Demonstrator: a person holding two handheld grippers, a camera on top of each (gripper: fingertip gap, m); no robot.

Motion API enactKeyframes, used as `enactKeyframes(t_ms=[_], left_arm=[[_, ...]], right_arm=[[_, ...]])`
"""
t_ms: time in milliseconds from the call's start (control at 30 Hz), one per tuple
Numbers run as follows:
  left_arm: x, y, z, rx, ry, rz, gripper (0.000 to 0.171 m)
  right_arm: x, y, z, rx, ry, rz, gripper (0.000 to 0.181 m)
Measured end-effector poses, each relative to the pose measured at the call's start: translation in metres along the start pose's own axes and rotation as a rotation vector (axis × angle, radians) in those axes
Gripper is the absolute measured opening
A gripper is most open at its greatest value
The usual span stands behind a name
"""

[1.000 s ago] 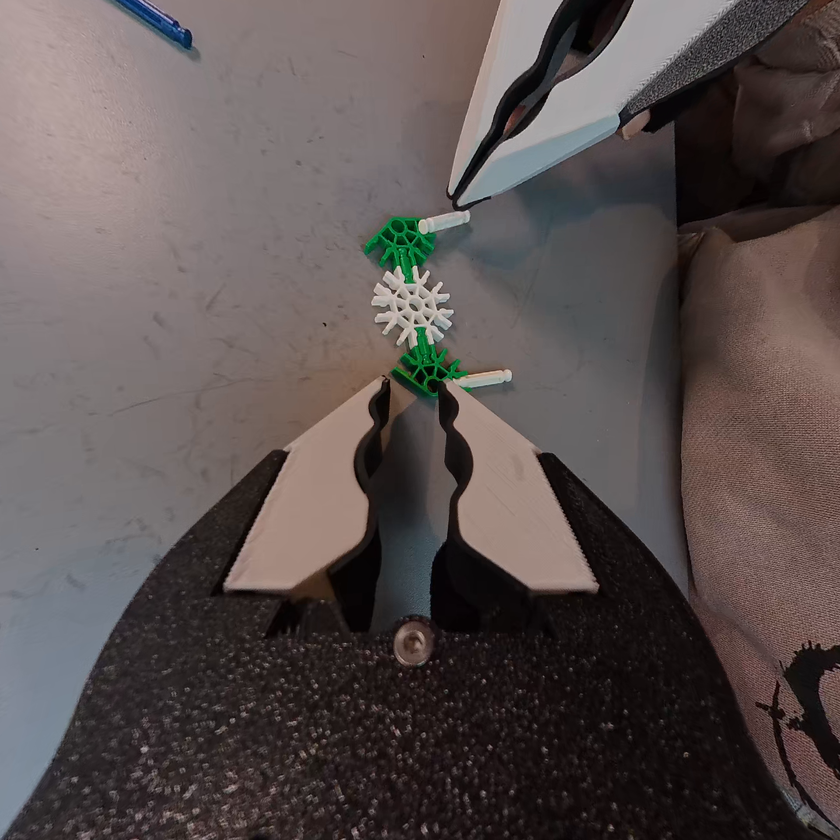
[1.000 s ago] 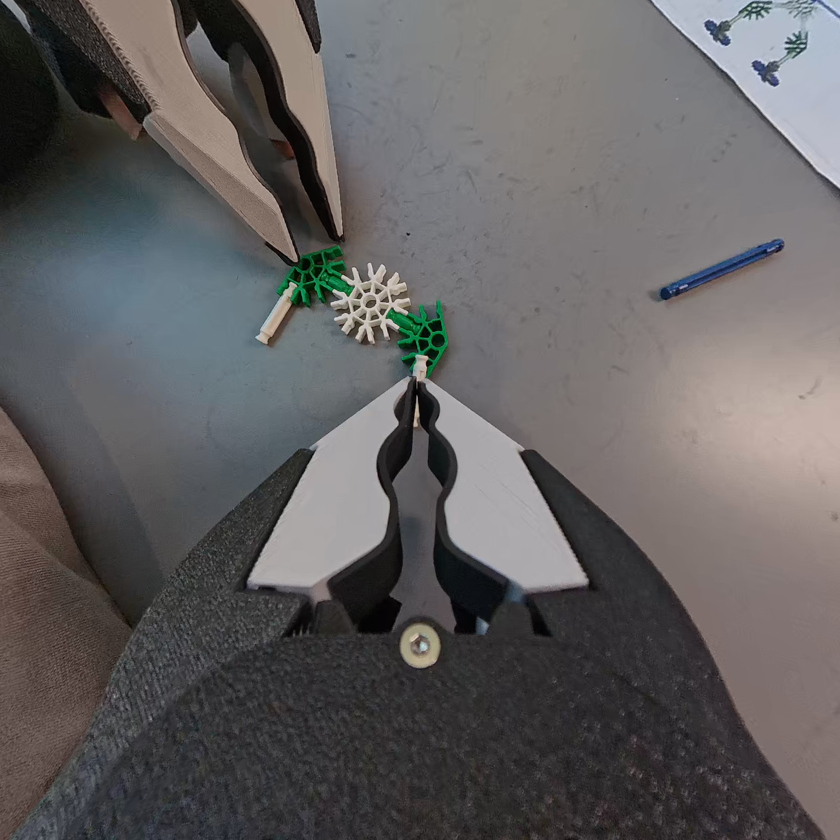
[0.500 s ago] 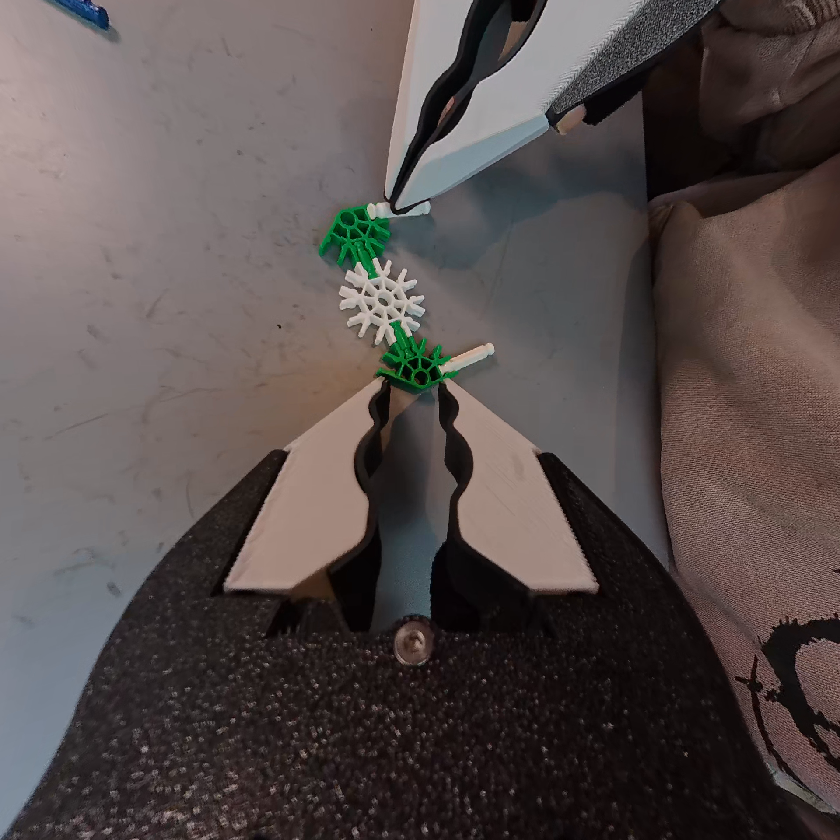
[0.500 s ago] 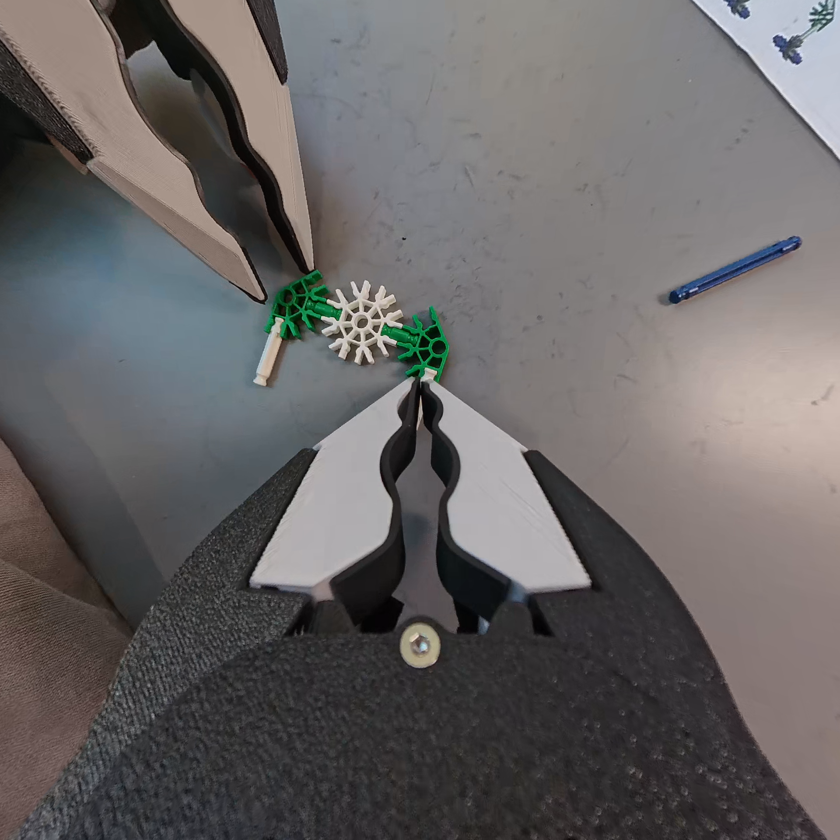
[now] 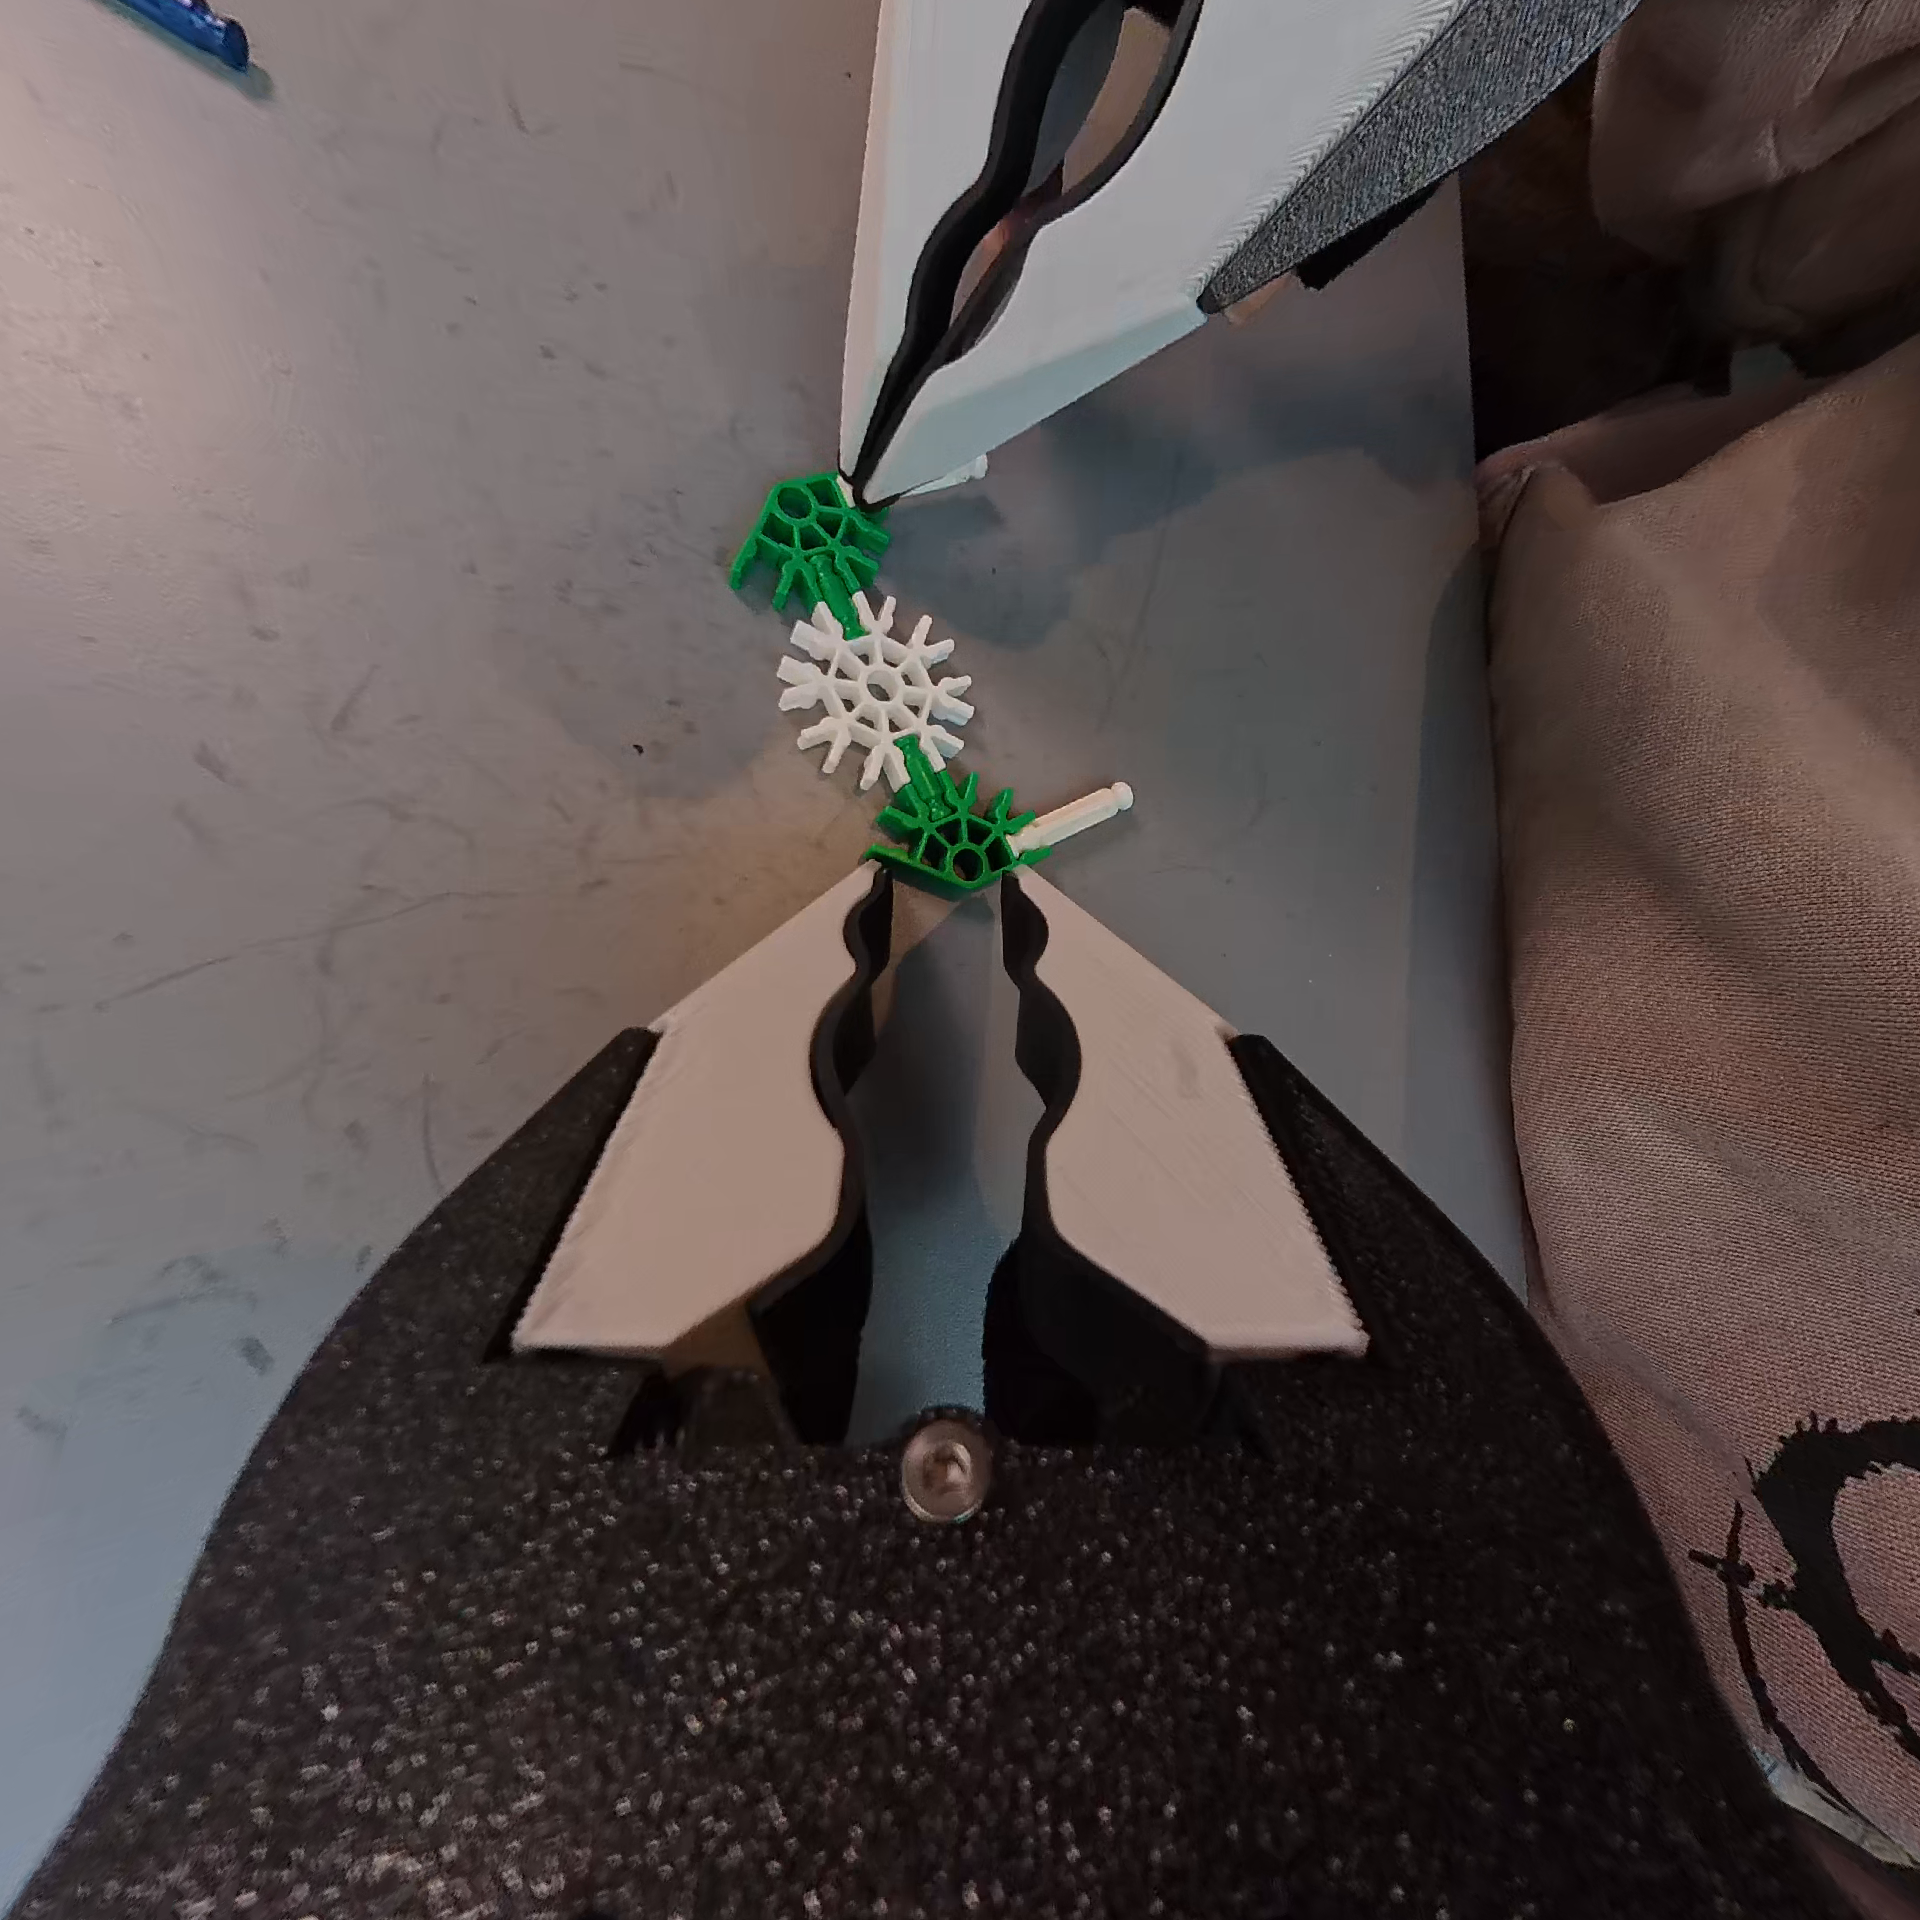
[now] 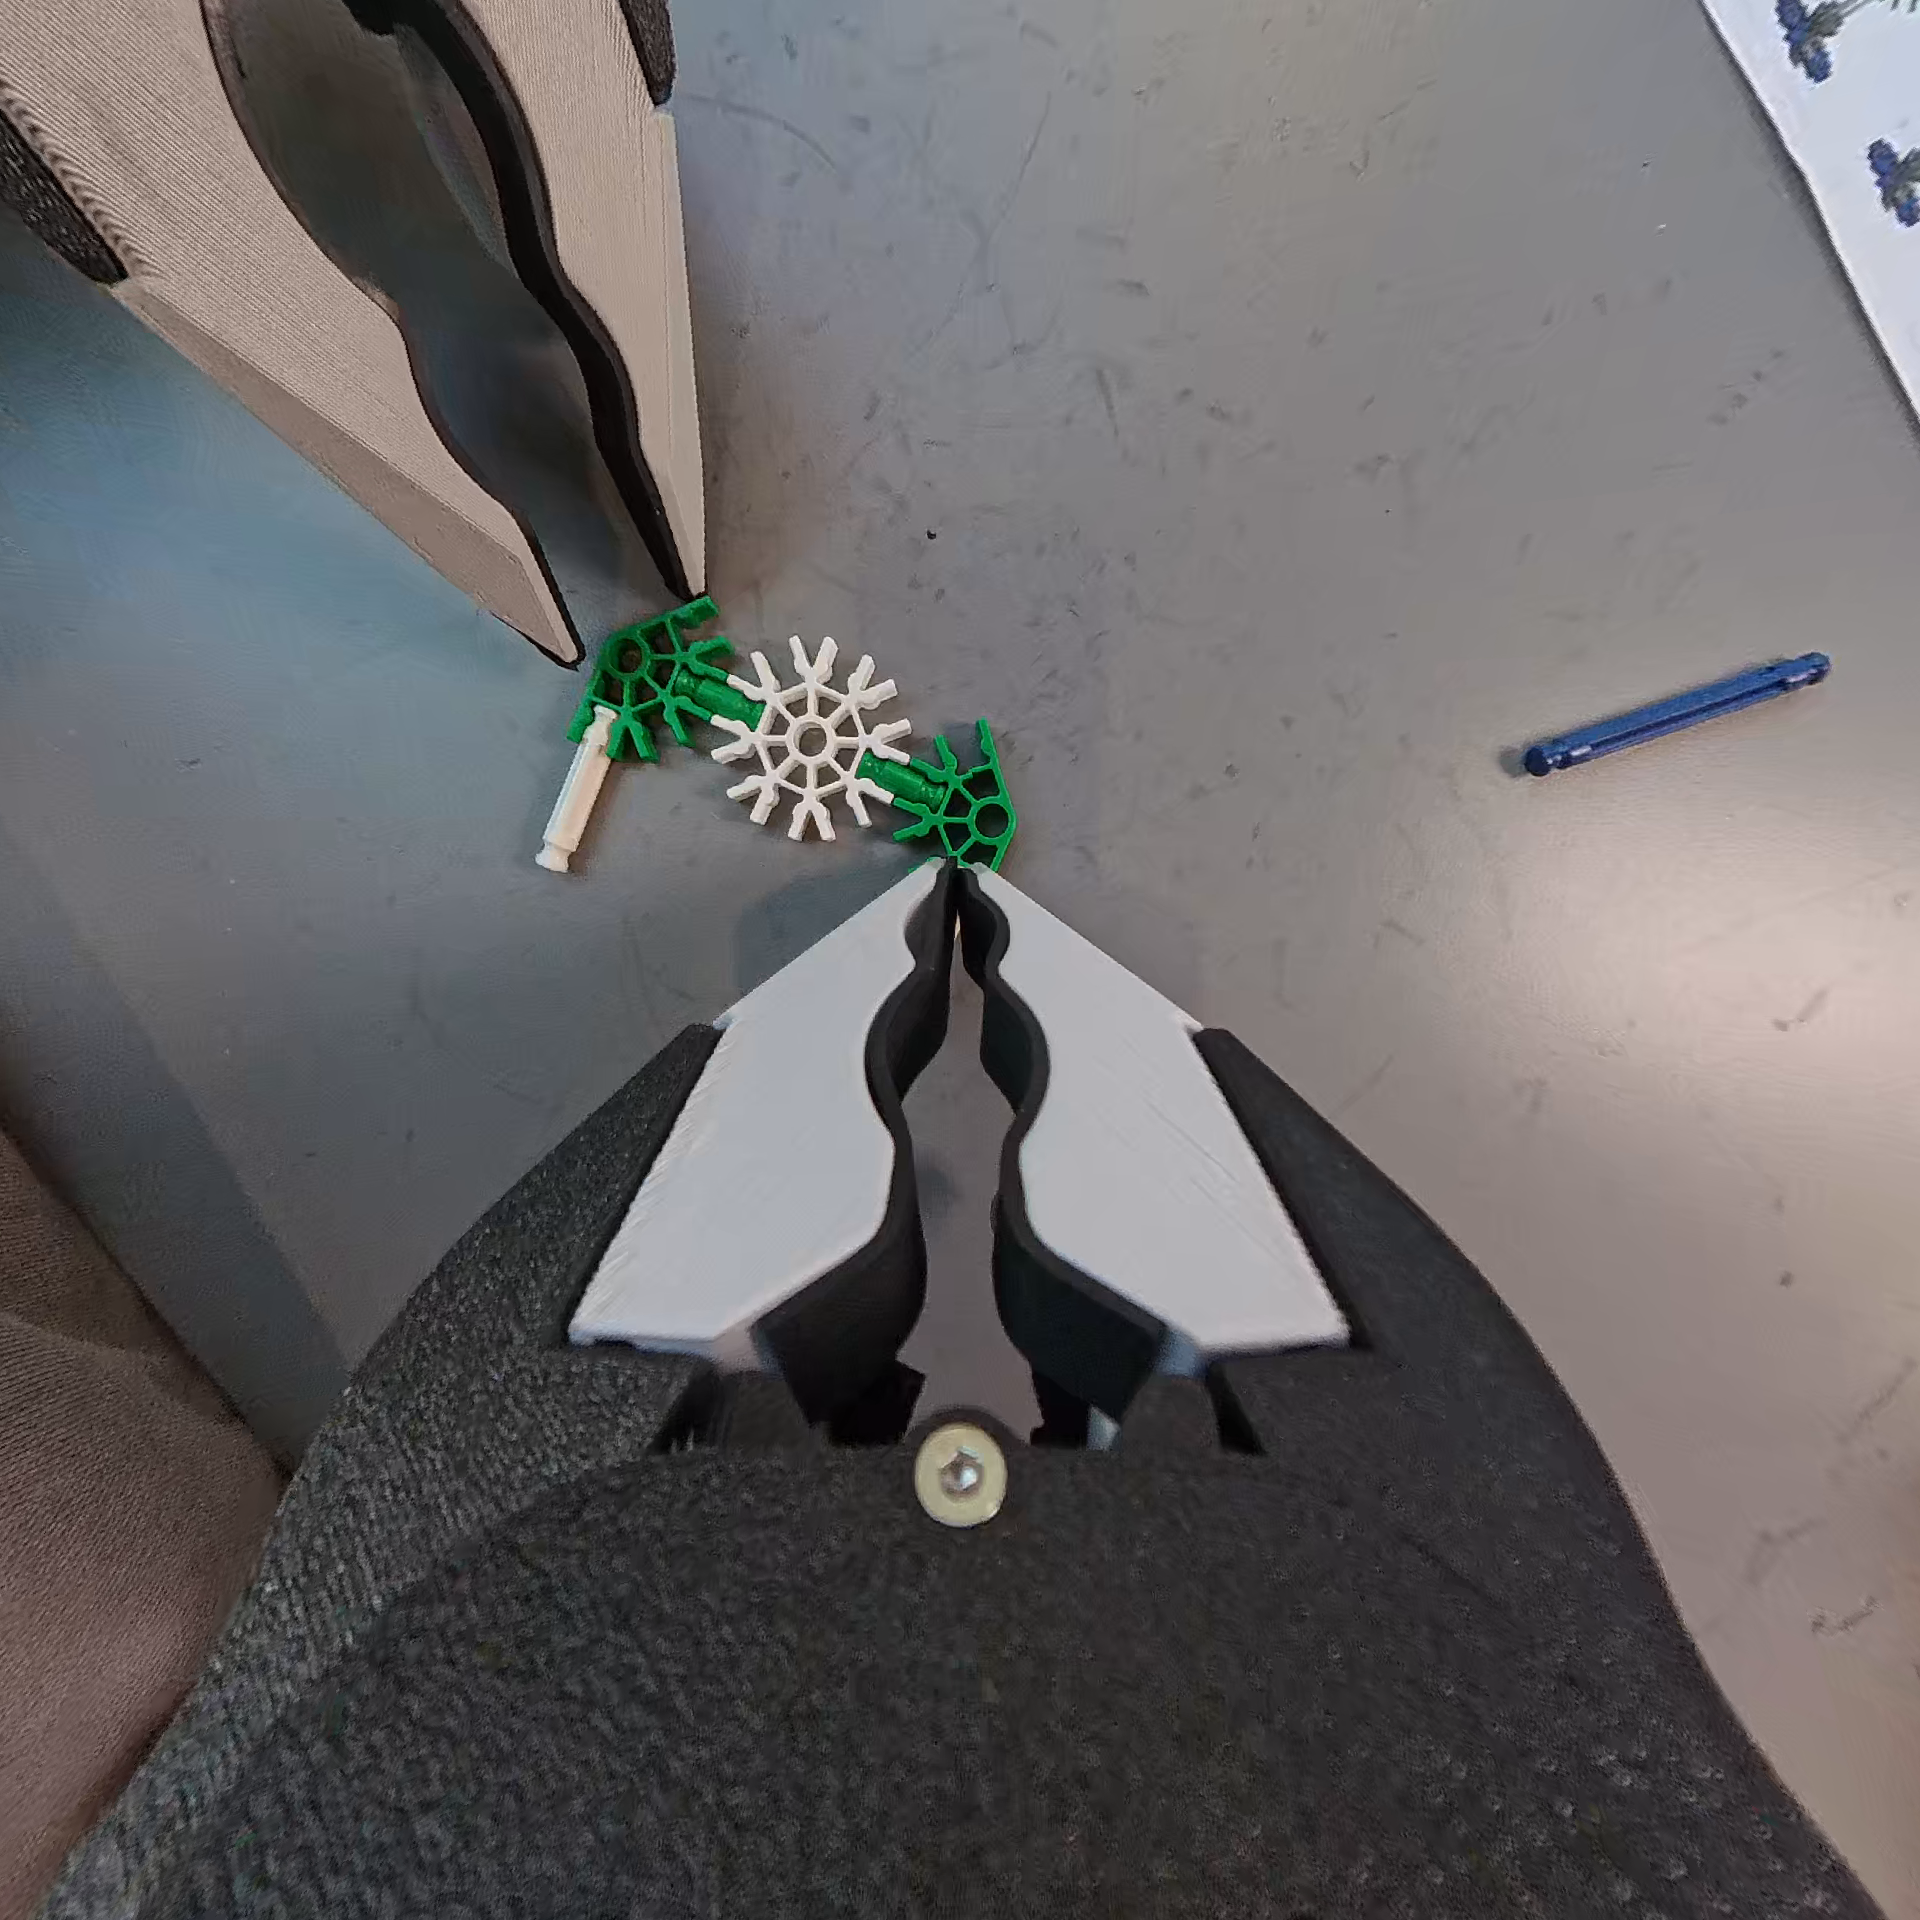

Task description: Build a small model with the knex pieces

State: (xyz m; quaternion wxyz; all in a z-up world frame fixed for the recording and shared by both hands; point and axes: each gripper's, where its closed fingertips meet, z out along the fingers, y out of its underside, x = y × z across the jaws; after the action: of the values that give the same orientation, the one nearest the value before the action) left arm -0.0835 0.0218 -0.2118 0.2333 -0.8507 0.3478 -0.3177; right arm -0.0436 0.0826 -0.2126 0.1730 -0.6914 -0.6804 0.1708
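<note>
Looking through both wrist cameras, I see a small toy chain on the grey table point(image 6: 1351, 416): a white snowflake wheel point(image 6: 810, 740) joined by short green rods to two green fan pieces. My right gripper point(image 6: 954, 871) has its fingers pressed together on a white peg at the near green piece point(image 6: 966, 810). My left gripper point(image 5: 940, 883) has its fingers apart, tips touching the other green piece point(image 5: 951, 836), which carries a second white peg point(image 5: 1075, 816). A blue stick point(image 6: 1673, 712) lies well apart
</note>
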Motion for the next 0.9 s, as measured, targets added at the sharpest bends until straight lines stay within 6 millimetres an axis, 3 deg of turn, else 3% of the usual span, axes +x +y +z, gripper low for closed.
enactKeyframes(t_ms=[233, 367, 533, 700, 767, 833, 900], left_arm=[[0.000, 0.000, 0.000, -0.003, -0.008, 0.004, 0.019], [-0.001, 0.001, 0.000, -0.008, -0.020, 0.016, 0.018], [-0.010, -0.002, -0.002, 0.011, -0.059, 0.018, 0.018], [-0.037, -0.009, -0.011, 0.063, -0.206, 0.022, 0.018], [-0.033, -0.016, -0.015, 0.106, -0.189, 0.031, 0.020], [-0.023, -0.022, -0.016, 0.131, -0.153, 0.043, 0.030], [-0.017, -0.027, -0.012, 0.142, -0.153, 0.057, 0.059]], right_arm=[[-0.001, -0.001, 0.003, -0.020, -0.122, 0.030, 0.000], [0.001, -0.005, 0.003, 0.057, -0.151, 0.060, 0.000], [0.012, -0.019, -0.027, 0.270, -0.190, 0.138, 0.002], [0.006, 0.011, -0.023, 0.164, -0.177, 0.037, 0.007], [-0.003, 0.019, -0.015, 0.141, -0.178, 0.010, 0.009], [-0.005, 0.023, -0.010, 0.121, -0.153, -0.006, 0.013], [-0.002, 0.020, -0.008, 0.122, -0.096, -0.018, 0.012]])
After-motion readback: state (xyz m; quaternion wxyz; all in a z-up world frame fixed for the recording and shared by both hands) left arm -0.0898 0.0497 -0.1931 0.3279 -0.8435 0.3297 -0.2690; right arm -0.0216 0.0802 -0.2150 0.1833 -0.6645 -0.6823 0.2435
